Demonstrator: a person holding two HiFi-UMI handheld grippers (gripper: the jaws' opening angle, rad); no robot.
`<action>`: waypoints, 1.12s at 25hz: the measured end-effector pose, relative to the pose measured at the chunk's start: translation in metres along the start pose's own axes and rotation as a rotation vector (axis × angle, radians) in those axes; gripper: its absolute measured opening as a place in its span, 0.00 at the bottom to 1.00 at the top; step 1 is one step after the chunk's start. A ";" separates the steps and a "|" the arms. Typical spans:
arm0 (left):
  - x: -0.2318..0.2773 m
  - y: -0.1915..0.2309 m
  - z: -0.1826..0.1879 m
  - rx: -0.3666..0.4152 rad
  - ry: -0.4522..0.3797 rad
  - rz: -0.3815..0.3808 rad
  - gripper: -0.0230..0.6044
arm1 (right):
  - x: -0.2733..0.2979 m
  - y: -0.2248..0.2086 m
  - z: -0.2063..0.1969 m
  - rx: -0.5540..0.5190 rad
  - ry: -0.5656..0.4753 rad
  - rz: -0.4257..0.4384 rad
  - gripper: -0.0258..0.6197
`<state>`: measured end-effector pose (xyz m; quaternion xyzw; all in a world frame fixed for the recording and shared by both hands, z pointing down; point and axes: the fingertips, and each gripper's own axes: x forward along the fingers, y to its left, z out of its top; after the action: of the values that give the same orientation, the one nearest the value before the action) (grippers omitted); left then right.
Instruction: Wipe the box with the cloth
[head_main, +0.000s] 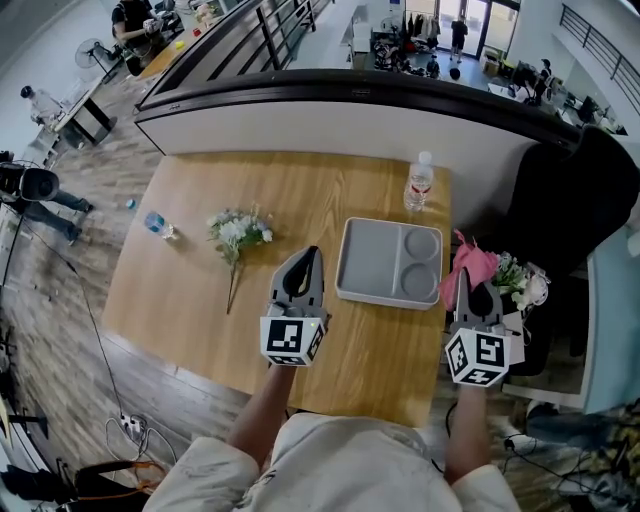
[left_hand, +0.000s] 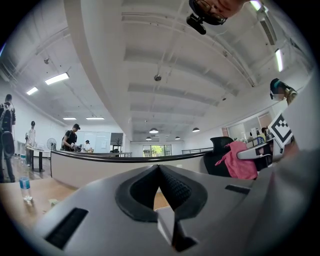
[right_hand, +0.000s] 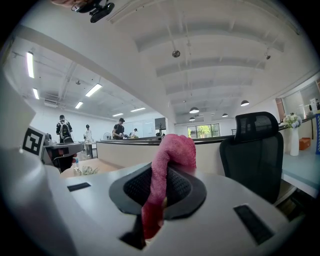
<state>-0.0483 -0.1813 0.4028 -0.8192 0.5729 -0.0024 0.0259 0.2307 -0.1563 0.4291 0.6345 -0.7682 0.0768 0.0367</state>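
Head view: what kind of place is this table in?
Probably an open-plan office or workshop: a curved half-wall behind the wooden table, a black mesh office chair, and people standing at work beyond, under ceiling strip lights.

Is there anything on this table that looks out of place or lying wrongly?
The small bunch of white flowers lies flat on the wooden table, with no vase on it. The grey compartment tray lies flat and empty; nothing is spilled.
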 end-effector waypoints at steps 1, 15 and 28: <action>0.000 0.002 0.000 -0.002 0.001 0.001 0.06 | 0.002 0.002 0.000 -0.001 0.003 0.003 0.13; 0.001 0.043 -0.013 -0.010 0.011 0.053 0.06 | 0.055 0.055 -0.003 -0.037 0.045 0.094 0.13; -0.015 0.088 -0.031 -0.016 0.038 0.111 0.06 | 0.113 0.122 -0.006 -0.068 0.092 0.207 0.13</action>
<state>-0.1374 -0.1982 0.4307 -0.7862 0.6179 -0.0118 0.0087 0.0888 -0.2423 0.4436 0.5460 -0.8293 0.0830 0.0851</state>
